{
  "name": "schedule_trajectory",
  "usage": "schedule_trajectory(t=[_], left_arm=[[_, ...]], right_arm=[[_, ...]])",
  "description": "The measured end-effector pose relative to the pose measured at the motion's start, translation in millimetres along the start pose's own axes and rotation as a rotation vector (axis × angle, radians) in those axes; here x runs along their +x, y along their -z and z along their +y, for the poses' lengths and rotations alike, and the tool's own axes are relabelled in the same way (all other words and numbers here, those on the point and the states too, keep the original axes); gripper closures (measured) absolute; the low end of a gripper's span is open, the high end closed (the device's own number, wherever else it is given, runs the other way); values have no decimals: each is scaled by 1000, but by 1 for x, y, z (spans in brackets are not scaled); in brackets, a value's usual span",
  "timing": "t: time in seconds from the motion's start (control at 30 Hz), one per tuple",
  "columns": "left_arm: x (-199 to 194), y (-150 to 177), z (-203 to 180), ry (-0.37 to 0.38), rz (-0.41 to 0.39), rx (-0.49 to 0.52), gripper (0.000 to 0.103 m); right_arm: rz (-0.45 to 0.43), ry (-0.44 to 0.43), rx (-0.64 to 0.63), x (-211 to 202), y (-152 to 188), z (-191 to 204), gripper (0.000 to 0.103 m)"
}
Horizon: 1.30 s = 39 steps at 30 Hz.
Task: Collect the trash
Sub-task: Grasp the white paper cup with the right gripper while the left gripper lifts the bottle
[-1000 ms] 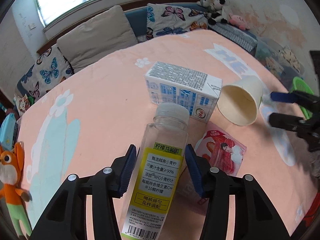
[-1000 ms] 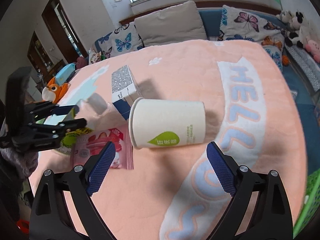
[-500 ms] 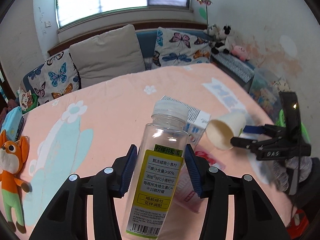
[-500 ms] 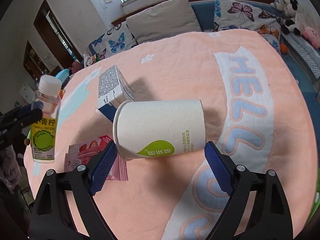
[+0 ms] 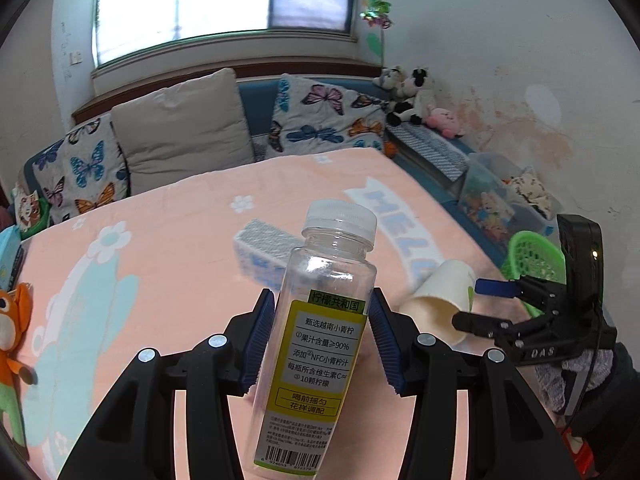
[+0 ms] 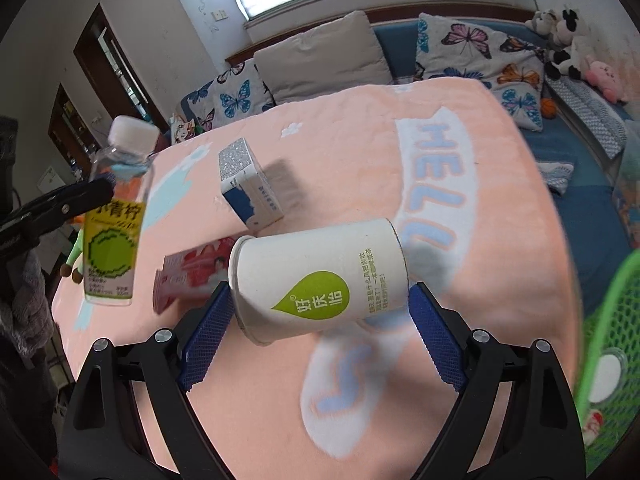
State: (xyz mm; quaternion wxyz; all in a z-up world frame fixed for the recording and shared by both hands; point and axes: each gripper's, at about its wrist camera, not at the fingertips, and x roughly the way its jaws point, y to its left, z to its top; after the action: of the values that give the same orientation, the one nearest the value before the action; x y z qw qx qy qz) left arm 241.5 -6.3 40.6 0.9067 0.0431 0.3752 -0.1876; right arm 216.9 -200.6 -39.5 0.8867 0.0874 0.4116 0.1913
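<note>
Trash collection is mid-carry, I judge: both tools are loaded and a green basket (image 6: 612, 344) waits off the bed's right edge. The left gripper (image 5: 326, 344) has its jaws closed on a clear bottle (image 5: 320, 344), held upright and clear of the bed (image 5: 168, 248). The right gripper (image 6: 316, 320) has its jaws pressed on a paper cup (image 6: 320, 282), one on the mouth, one on the base, the cup lying sideways and seemingly just off the blanket.

To finish well, bring the cup right over the basket before letting go, and keep the squeeze light, since thin paper should crumple or pop out endwise. The bottle is probably empty and light; take it over after, so the 2 tools do not meet.

A carton (image 6: 250, 184) and a pink packet (image 6: 192, 274) lie near the bed's middle, not yet collected.

Bottle label, yellow and green: "柠檬共和国", "NFC小青柠汁", "果汁含量≥90%", with a barcode below. The cup bears a green drop with 3 characters I cannot read surely. The blanket spells "HELLO". The right tool is marked "DAS".
</note>
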Motion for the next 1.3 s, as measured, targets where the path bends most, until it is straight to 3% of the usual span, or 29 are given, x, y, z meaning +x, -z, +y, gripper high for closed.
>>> schedule_trajectory(t=[0.03, 0.07, 0.1, 0.3, 0.5, 1.23, 1.3], left_arm=[[0, 0, -5, 7, -1, 2, 56], [1, -1, -12, 20, -1, 5, 56], [1, -1, -17, 29, -2, 8, 56], [5, -5, -58, 83, -9, 42, 56], [6, -5, -80, 106, -8, 60, 56], [10, 0, -73, 112, 3, 29, 56], [10, 1, -72, 112, 5, 25, 56]], right_arm=[[-7, 5, 2, -9, 4, -3, 16], [-6, 2, 5, -15, 7, -5, 41], [10, -13, 21, -21, 10, -11, 53], [17, 46, 49, -48, 31, -31, 50], [25, 67, 70, -46, 41, -43, 50], [24, 127, 38, 10, 32, -37, 57], [22, 122, 50, 13, 31, -38, 71]])
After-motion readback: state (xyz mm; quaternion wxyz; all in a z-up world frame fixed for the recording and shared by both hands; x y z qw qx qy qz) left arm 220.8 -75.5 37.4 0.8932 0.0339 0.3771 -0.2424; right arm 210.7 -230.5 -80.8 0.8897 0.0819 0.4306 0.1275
